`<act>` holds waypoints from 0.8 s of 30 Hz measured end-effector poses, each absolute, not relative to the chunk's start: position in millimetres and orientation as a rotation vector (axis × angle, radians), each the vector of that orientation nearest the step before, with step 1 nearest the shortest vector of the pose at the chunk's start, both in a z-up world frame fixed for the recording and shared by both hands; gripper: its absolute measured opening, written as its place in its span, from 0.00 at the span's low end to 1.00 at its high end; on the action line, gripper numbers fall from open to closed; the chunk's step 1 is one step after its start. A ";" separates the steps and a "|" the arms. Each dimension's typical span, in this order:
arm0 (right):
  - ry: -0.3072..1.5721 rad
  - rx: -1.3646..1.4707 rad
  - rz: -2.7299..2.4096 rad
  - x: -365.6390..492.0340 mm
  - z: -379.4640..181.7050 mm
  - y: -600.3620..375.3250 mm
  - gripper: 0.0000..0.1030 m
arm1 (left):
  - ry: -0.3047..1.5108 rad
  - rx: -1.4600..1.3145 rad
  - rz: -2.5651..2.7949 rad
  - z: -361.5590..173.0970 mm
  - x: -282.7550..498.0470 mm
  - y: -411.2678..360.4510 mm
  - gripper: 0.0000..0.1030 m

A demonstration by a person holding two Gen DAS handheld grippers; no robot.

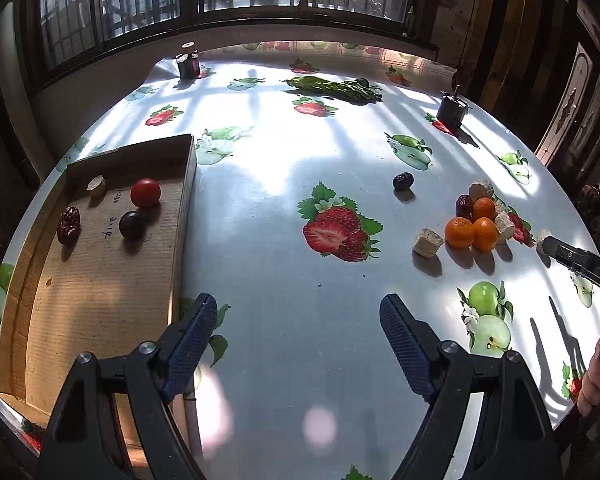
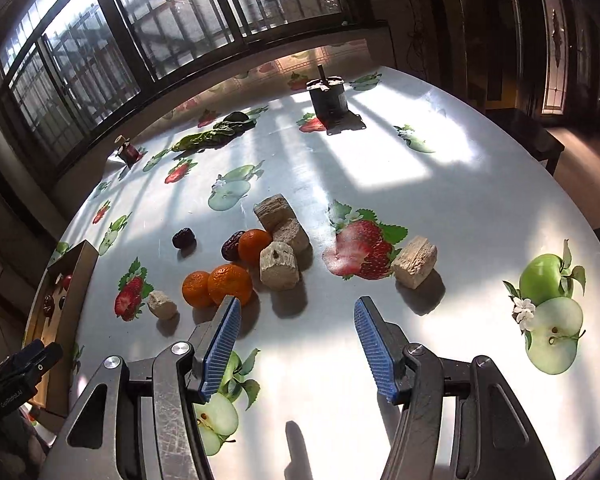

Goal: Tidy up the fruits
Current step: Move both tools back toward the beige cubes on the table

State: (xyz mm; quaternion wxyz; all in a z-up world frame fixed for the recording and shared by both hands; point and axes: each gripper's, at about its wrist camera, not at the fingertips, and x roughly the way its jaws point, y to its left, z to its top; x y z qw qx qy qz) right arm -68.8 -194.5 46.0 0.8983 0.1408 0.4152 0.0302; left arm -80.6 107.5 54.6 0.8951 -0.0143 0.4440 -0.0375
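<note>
Tangerines (image 2: 220,286) clustered by pale blocks (image 2: 279,266), round, no clear long axis, left tongs (image 1: 298,322) and right tongs (image 2: 296,320) both apart, empty

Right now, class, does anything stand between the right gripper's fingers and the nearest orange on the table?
Nothing visible does. The right gripper is open and empty, and the nearest orange sits just beyond its left finger, with only bare tablecloth ahead. A beige block stands beside the orange, to its right, not across the path.
</note>
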 end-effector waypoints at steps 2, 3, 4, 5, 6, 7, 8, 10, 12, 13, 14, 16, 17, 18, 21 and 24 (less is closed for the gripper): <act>0.855 0.274 0.067 -66.6 46.0 -195.9 0.61 | 0.932 -0.011 -0.112 51.5 -73.6 92.8 0.81; 0.855 0.266 0.069 -64.5 45.8 -195.7 0.61 | 0.936 -0.001 -0.132 50.3 -69.8 85.1 0.81; 0.859 0.258 0.073 -61.0 45.0 -193.9 0.61 | 0.940 0.009 -0.147 49.6 -65.9 78.3 0.81; 0.864 0.253 0.078 -57.0 44.3 -192.3 0.61 | 0.940 0.018 -0.160 49.1 -61.9 71.8 0.81; 0.872 0.251 0.083 -52.5 43.7 -190.6 0.61 | 0.937 0.023 -0.173 48.8 -57.7 65.8 0.80; 0.878 0.254 0.091 -47.5 43.6 -189.1 0.61 | 0.933 0.029 -0.184 48.5 -54.0 60.4 0.80; 0.881 0.261 0.102 -42.4 44.0 -187.5 0.61 | 0.927 0.037 -0.193 48.5 -49.8 54.5 0.80; 0.882 0.273 0.120 -31.7 44.4 -185.8 0.61 | 0.905 0.048 -0.218 48.3 -42.2 44.4 0.80; 0.883 0.280 0.124 -20.6 42.2 -184.1 0.61 | 0.898 0.051 -0.248 45.3 -33.4 36.1 0.80; 0.892 0.287 0.127 -15.5 39.5 -183.5 0.61 | 0.907 0.052 -0.255 42.1 -28.2 32.3 0.80; 0.902 0.300 0.132 -11.3 36.2 -183.7 0.60 | 0.917 0.054 -0.260 38.2 -23.1 29.1 0.80; 0.925 0.328 0.149 -4.9 28.5 -184.1 0.57 | 0.941 0.063 -0.260 29.3 -15.1 24.6 0.75; 0.935 0.336 0.153 -2.9 24.9 -183.9 0.56 | 0.961 0.065 -0.263 24.0 -11.4 22.9 0.69; 0.943 0.340 0.153 -1.3 21.7 -182.7 0.55 | 0.980 0.061 -0.270 18.9 -8.5 21.7 0.64; 0.958 0.338 0.155 2.1 13.9 -180.3 0.51 | 0.990 0.066 -0.277 11.6 -6.8 18.3 0.59; 0.952 0.321 0.150 4.1 12.0 -177.8 0.49 | 0.986 0.067 -0.295 10.7 -7.4 14.4 0.58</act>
